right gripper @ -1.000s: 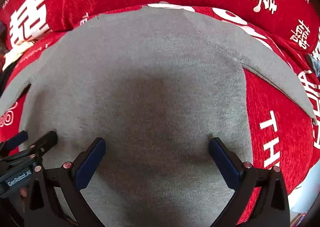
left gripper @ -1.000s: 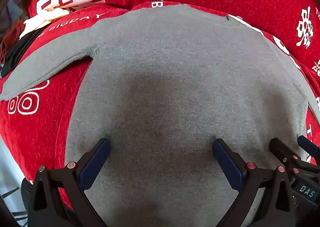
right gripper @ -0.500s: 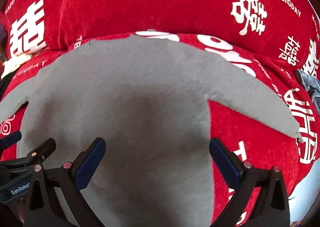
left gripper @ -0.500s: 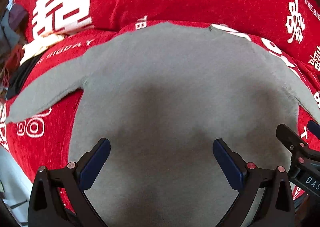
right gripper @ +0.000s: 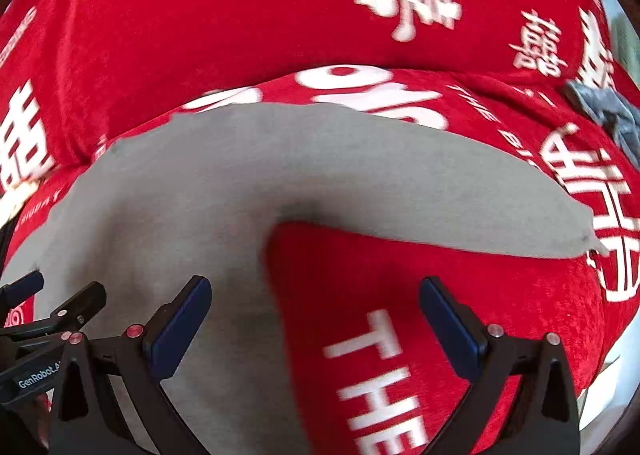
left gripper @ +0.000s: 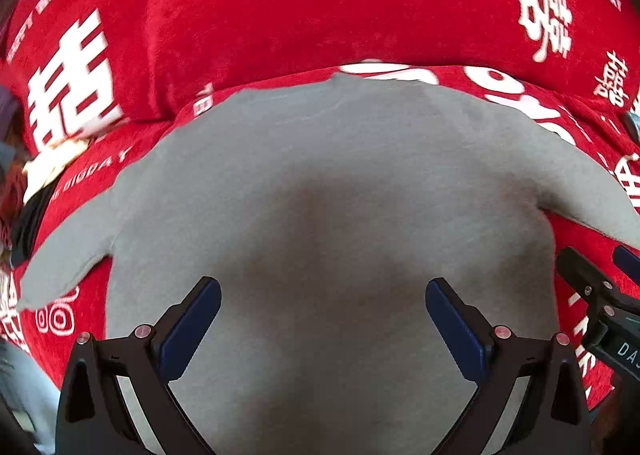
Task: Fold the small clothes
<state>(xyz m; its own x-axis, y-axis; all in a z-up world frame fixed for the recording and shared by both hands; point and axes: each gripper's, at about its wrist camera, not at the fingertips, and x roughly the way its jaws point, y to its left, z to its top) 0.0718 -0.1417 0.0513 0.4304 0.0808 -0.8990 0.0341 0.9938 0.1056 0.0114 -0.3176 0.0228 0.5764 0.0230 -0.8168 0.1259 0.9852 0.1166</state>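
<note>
A small grey long-sleeved top (left gripper: 328, 191) lies flat on a red cloth, both sleeves spread out. My left gripper (left gripper: 322, 315) is open and empty above the middle of its body. My right gripper (right gripper: 314, 315) is open and empty over the top's right side edge, below the armpit; the top (right gripper: 192, 195) fills the left of that view and its right sleeve (right gripper: 460, 199) stretches to the right. Each gripper shows at the other view's edge: the right gripper (left gripper: 600, 295) and the left gripper (right gripper: 52, 315).
The red cloth (left gripper: 280, 15) with white lettering covers the surface and rises at the back. A pile of cream and black clothes (left gripper: 40, 175) lies at the far left. A blue-grey garment (right gripper: 608, 111) lies at the far right. The cloth's edge (right gripper: 600, 367) drops off at the lower right.
Both grippers have pulled back and up from the top, showing more of it. The right gripper has shifted right, from over the body to over the side edge. Both stayed open.
</note>
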